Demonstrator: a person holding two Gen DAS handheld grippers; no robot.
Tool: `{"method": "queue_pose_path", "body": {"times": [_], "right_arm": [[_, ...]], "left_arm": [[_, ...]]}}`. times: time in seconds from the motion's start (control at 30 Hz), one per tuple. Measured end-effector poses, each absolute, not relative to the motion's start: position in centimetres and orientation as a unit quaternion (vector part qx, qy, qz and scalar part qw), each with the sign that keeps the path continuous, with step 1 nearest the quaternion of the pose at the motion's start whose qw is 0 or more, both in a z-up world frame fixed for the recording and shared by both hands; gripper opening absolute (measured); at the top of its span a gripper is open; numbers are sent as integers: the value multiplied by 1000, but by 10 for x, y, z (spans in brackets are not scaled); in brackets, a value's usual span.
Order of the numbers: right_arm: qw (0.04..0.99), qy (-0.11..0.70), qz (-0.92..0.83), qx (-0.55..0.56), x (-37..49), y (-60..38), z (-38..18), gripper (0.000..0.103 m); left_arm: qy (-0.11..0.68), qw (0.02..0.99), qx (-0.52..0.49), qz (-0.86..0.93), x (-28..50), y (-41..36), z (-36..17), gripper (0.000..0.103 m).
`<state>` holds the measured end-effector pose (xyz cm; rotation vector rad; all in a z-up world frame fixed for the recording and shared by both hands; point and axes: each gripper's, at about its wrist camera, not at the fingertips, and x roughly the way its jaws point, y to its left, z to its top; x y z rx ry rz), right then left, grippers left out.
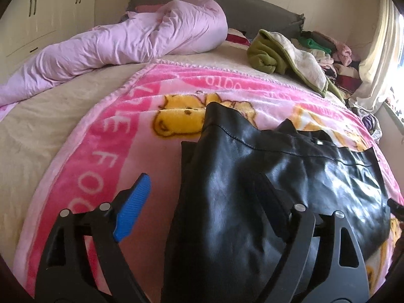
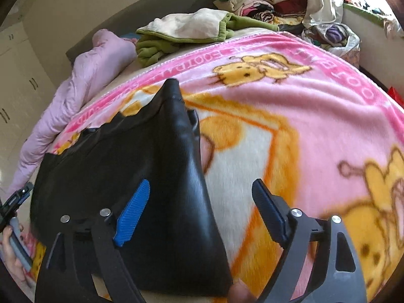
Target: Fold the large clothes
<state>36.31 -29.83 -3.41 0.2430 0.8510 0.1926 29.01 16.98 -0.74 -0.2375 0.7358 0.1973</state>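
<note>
A black leather-like garment (image 1: 252,176) lies spread on a pink cartoon blanket (image 1: 106,131) on the bed. It also shows in the right wrist view (image 2: 141,156) on the blanket (image 2: 315,116). My left gripper (image 1: 204,197) is open, its jaws wide apart over the garment's left part; the blue pad (image 1: 133,209) is over the blanket and the right finger lies against the fabric. My right gripper (image 2: 202,207) is open too, its blue pad (image 2: 133,214) over the garment's right edge and its dark pad (image 2: 270,212) over the blanket.
A lilac duvet (image 1: 121,40) lies bunched at the head of the bed. A green and cream blanket (image 1: 287,58) sits at the far right, with a pile of mixed clothes (image 1: 330,58) beyond it. Wardrobes (image 1: 38,7) stand at left, a curtain (image 1: 378,58) at right.
</note>
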Motion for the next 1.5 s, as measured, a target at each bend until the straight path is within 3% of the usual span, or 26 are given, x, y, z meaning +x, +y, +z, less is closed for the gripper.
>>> {"method": "queue_pose_path", "body": {"times": [0.23, 0.47, 0.53, 0.57, 0.6, 0.67, 0.73, 0.83, 1.17, 1.33, 1.4, 1.43, 1.5], "right_arm": [[874, 440, 122, 168, 341, -308, -48, 83], [866, 452, 151, 151, 329, -300, -52, 82], [863, 454, 160, 154, 327, -299, -55, 70], [859, 453, 177, 163, 326, -298, -56, 62], [858, 452, 177, 165, 325, -299, -57, 60], [860, 450, 178, 161, 323, -298, -56, 52], [864, 443, 185, 155, 317, -298, -52, 29], [866, 438, 191, 150, 310, -302, -47, 25], [862, 446, 188, 151, 271, -315, -40, 24], [860, 450, 186, 151, 251, -322, -34, 27], [862, 451, 179, 146, 250, -323, -34, 39], [865, 451, 169, 140, 249, -324, -33, 57], [879, 428, 160, 132, 244, -326, -25, 61]], "left_arm": [[388, 900, -187, 67, 271, 180, -24, 85], [425, 872, -243, 32, 251, 184, -49, 93], [427, 858, -283, 16, 247, 189, -60, 93], [426, 854, -301, 6, 246, 191, -63, 91], [424, 850, -312, -2, 245, 191, -65, 76], [428, 847, -315, -12, 244, 187, -65, 64], [433, 853, -293, -9, 241, 181, -63, 53], [427, 853, -298, -18, 234, 181, -59, 42], [434, 855, -281, -35, 189, 173, -51, 38], [433, 853, -287, -40, 181, 174, -51, 44], [432, 855, -286, -35, 181, 174, -49, 49], [431, 856, -283, -32, 179, 174, -48, 50], [426, 863, -271, -21, 175, 173, -41, 62]]}}
